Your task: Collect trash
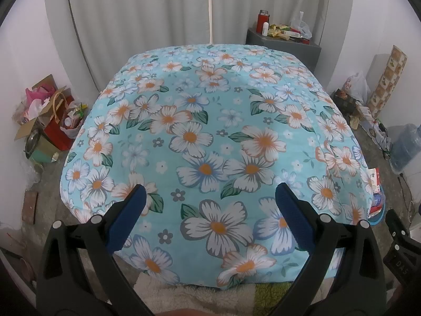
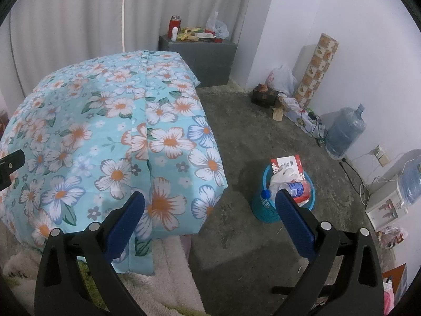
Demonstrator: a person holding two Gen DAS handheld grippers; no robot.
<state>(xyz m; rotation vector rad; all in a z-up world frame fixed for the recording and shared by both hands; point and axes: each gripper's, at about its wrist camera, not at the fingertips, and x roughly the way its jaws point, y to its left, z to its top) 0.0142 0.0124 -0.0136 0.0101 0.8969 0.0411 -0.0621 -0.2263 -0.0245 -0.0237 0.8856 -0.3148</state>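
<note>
Bare floor [image 2: 263, 131] between bed [image 2: 105, 131] and basket [image 2: 259, 208] — open passage.

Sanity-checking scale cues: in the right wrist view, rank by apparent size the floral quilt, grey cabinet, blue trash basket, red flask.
1. Light-blue floral quilt, nearest, so inflated.
2. Grey box-shaped cabinet.
3. Blue mesh plastic trash basket; nearer than the cabinet, so real order unsure.
4. Red cylindrical flask.

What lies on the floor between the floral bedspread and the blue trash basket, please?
Only bare concrete floor separates the floral bedspread from the blue trash basket, shown in the right wrist view.
</note>
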